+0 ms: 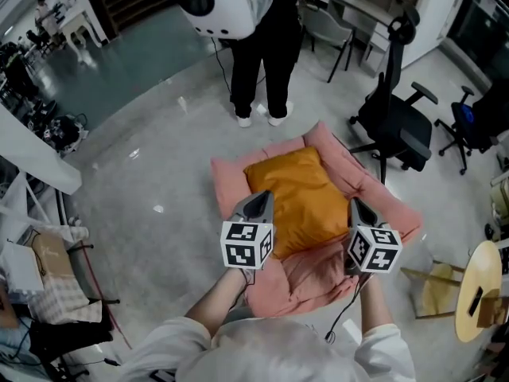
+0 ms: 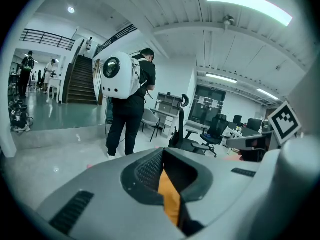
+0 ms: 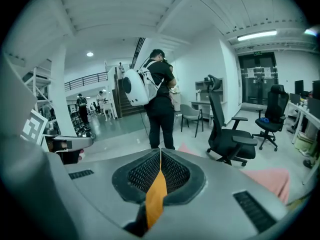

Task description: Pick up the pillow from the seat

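Note:
An orange pillow hangs over the pink floor seat, held at both near corners. My left gripper is shut on the pillow's left edge; in the left gripper view a strip of orange fabric is pinched between the jaws. My right gripper is shut on the pillow's right edge, and the right gripper view shows the orange fabric squeezed flat between its jaws. The pillow spans the gap between the two grippers, with its far end toward the seat's backrest.
A person with a white backpack stands just beyond the seat. Black office chairs stand to the right, a round wooden stool at the right edge, and bags and cables lie at the left.

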